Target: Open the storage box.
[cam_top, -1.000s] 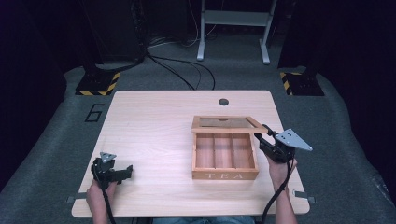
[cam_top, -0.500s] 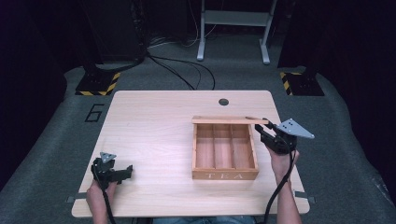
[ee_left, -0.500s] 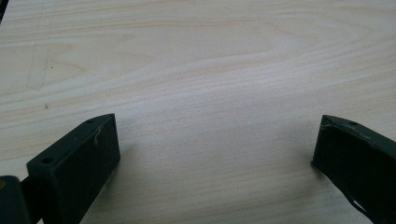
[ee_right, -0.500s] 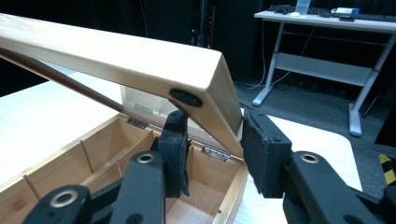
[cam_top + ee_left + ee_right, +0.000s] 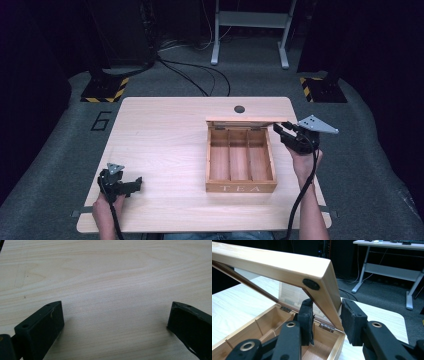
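A wooden tea box [image 5: 240, 187] marked TEA stands right of the table's middle, its three compartments bare. Its glass-paned lid [image 5: 240, 121] stands raised at the back edge. My right gripper [image 5: 281, 129] is at the lid's right corner, shut on the lid frame. In the right gripper view the lid [image 5: 274, 265] slants over the box [image 5: 262, 327], and its side rail runs between the pads [image 5: 307, 315] of my right gripper [image 5: 327, 317]. My left gripper [image 5: 134, 184] rests at the table's front left, open, with bare tabletop between the fingers [image 5: 42, 325] of the left gripper [image 5: 115, 317].
The light wooden table [image 5: 165, 135] has a round cable hole [image 5: 239, 108] near its back edge. Beyond it, cables lie on grey carpet, with a grey desk frame [image 5: 250, 20] and yellow-and-black striped bases [image 5: 102, 90] behind.
My right gripper has moved back and up with the lid, swinging it from half raised to nearly upright. The left gripper has stayed put.
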`<control>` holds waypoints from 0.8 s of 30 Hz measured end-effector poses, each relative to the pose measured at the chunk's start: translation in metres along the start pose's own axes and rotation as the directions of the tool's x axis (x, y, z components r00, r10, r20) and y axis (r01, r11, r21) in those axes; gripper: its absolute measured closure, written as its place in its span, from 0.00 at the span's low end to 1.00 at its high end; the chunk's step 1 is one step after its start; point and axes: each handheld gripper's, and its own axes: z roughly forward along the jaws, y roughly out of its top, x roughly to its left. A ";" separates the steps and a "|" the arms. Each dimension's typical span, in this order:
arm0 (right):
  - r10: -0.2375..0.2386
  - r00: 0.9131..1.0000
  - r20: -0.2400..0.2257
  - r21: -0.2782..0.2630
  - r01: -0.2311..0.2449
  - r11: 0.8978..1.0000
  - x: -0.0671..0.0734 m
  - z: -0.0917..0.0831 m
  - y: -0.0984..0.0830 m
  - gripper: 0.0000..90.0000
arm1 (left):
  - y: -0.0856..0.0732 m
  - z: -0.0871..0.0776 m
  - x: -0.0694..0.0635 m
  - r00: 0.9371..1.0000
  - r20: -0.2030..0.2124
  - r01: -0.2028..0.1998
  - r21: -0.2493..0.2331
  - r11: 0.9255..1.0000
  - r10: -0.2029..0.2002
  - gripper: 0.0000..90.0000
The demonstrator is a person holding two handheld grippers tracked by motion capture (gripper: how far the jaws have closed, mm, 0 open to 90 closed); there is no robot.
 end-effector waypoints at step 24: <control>0.016 1.000 -0.010 0.022 -0.016 1.000 -0.011 0.012 0.017 0.70 | 0.000 0.000 0.000 1.000 0.001 -0.001 0.001 1.000 0.001 0.01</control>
